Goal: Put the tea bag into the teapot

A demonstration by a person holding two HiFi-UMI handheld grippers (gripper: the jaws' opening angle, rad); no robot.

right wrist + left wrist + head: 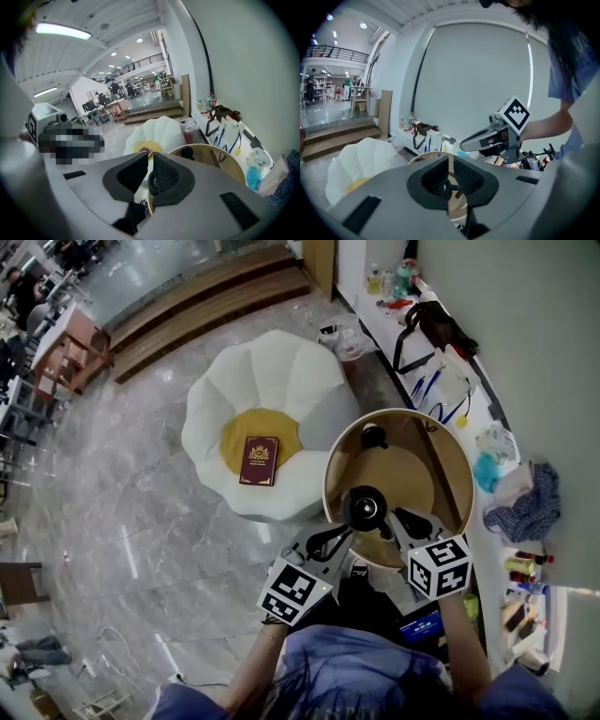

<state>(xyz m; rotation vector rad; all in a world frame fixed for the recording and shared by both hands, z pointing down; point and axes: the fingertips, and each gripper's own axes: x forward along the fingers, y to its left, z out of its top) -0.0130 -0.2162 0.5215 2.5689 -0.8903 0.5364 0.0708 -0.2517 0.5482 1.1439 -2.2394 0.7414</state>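
1. Person's blue garment [356, 662]: nearest the head camera, at the bottom of its view, with both forearms reaching forward from it.
2. Left gripper [342, 535]: jaws drawn nearly together with only a thin slit between the ribbed pads. A small reddish-brown scrap shows low in that slit in its own view (gripped or merely beyond, I cannot tell). Tip sits just left of the teapot.
3. Right gripper [403, 519]: jaws likewise closed to a sliver, nothing seen between them. Tip sits just right of the teapot.
4. Teapot [366, 507]: dark, upright, on the near part of the round wooden table [441, 442], between the two gripper tips.
5. Small dark object [373, 436]: farther back on the same table; possibly a lid, too small to tell.
6. Tea bag: cannot be picked out with certainty in any view.
7. White flower-shaped seat [281, 371] with a maroon book [260, 461] on its yellow centre: left of the table, not involved.

Step in hand, as judged: both grippers are gathered at the pot, so this is work at its mouth. The next move calls for a clear opening and the bag found or confirmed in the left jaws, then lowered straight in.
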